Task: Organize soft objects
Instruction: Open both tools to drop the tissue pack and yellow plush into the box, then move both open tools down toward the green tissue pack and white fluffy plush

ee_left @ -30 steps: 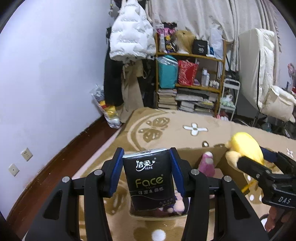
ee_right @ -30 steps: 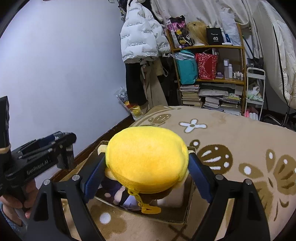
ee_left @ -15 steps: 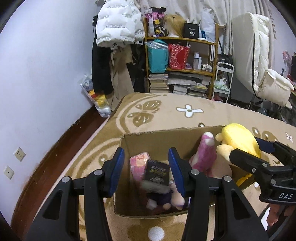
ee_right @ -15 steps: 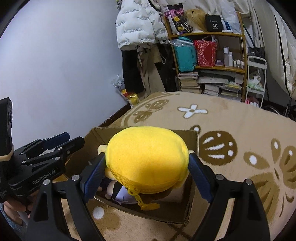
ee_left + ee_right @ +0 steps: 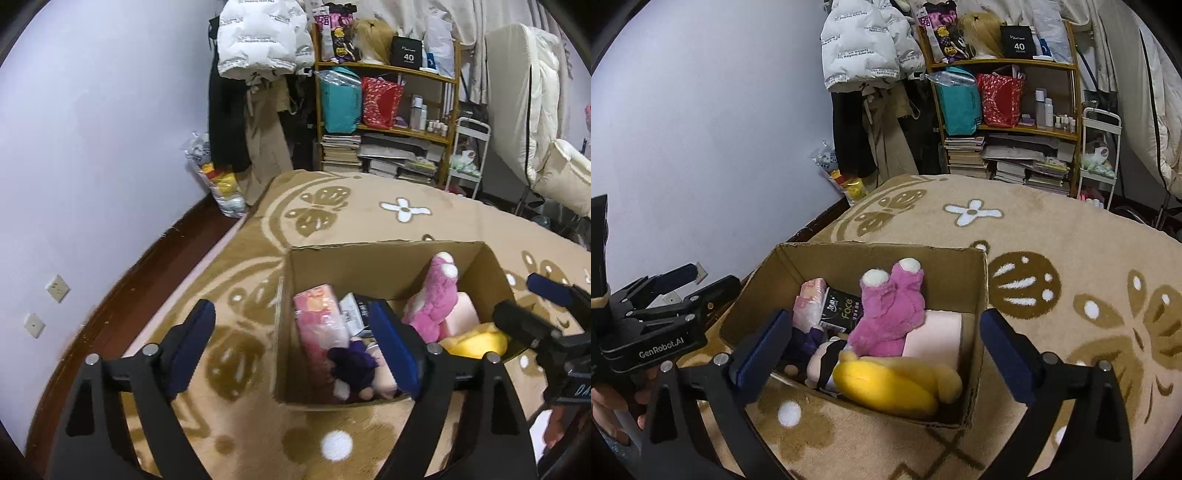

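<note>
We are hovering the left gripper (image 5: 291, 347) and right gripper (image 5: 886, 343) at the near edge of the cardboard box (image 5: 979, 295), both spread wide and holding nothing. The yellow plush (image 5: 886, 387), black tissue pack (image 5: 842, 308) and pink plush (image 5: 890, 314) are lying inside, so we are judging the placing step finished; next we are seeking any remaining soft items on the rug (image 5: 1071, 240) beyond.

A lived-in bedroom at home is showing itself: a patterned rug (image 5: 1071, 236) is covering the floor, a puffer jacket (image 5: 868, 40) is hanging by the wall, and a shelf (image 5: 1008, 125) is holding bags, bottles and stacked books (image 5: 964, 155).
</note>
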